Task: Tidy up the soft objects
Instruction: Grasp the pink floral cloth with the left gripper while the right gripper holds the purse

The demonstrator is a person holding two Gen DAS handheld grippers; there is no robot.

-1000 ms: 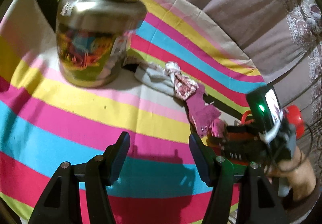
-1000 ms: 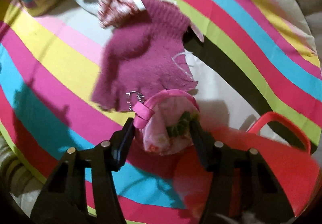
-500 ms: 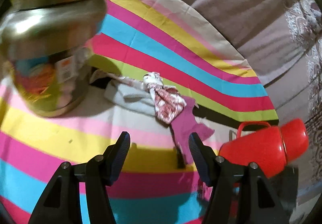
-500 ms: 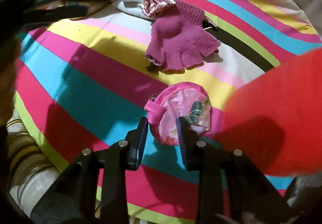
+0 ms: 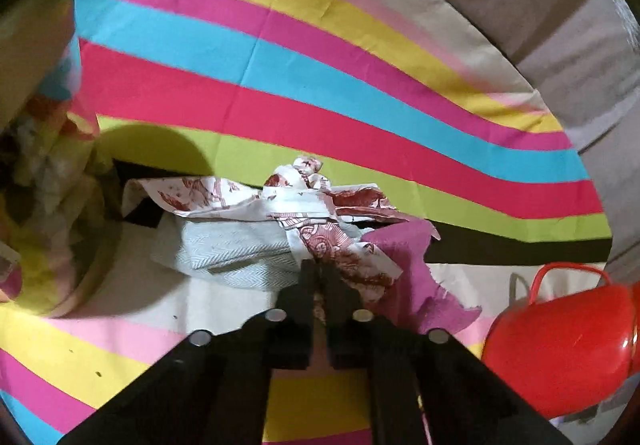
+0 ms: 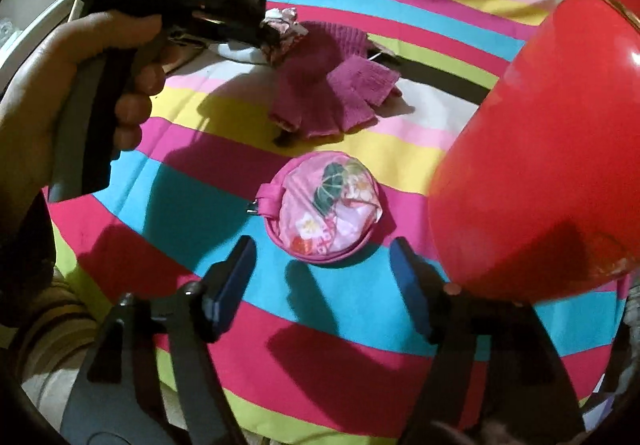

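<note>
My left gripper is shut on a red-and-white patterned cloth, which lies over a pale grey cloth on the striped tablecloth. A magenta knit glove lies just right of it. In the right wrist view the left gripper pinches the patterned cloth beside the glove. My right gripper is open and empty, just short of a round pink floral pouch that lies on the cloth.
A red jug stands at the right and fills the right side of the right wrist view. A large jar with a metal lid stands at the left. Grey curtains hang behind the table.
My left gripper moved forward to the cloth pile and shut on the patterned cloth. My right gripper let go of the pink pouch, opened and drew back.
</note>
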